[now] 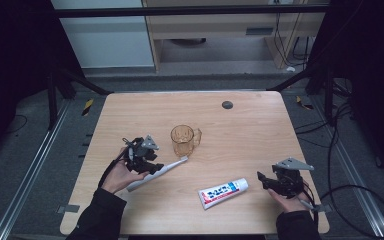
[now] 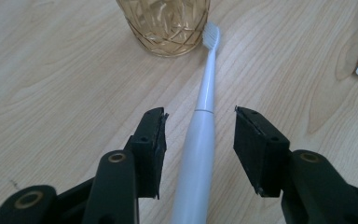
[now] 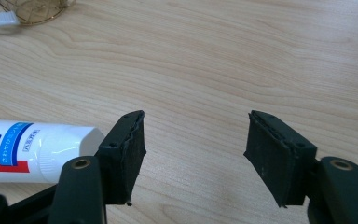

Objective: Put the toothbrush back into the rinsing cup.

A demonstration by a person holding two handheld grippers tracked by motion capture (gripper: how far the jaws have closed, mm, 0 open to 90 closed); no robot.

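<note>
A white toothbrush (image 1: 159, 173) lies on the wooden table (image 1: 240, 120), its bristles against the foot of an amber glass mug (image 1: 183, 140). My left gripper (image 1: 152, 167) sits over the handle. In the left gripper view the toothbrush (image 2: 200, 135) runs between the two black jaws, which stand apart from it on both sides, so my left gripper (image 2: 200, 122) is open. The mug (image 2: 165, 25) stands just beyond. A white toothpaste tube (image 1: 223, 192) lies near the front edge. My right gripper (image 1: 261, 179) rests to its right, open and empty; the tube's cap (image 3: 65, 149) lies left of my right gripper (image 3: 195, 123).
A small dark round disc (image 1: 227, 104) sits near the table's far edge. Bare wood stretches across the far half and the right side. Cables trail on the floor to the right of the table.
</note>
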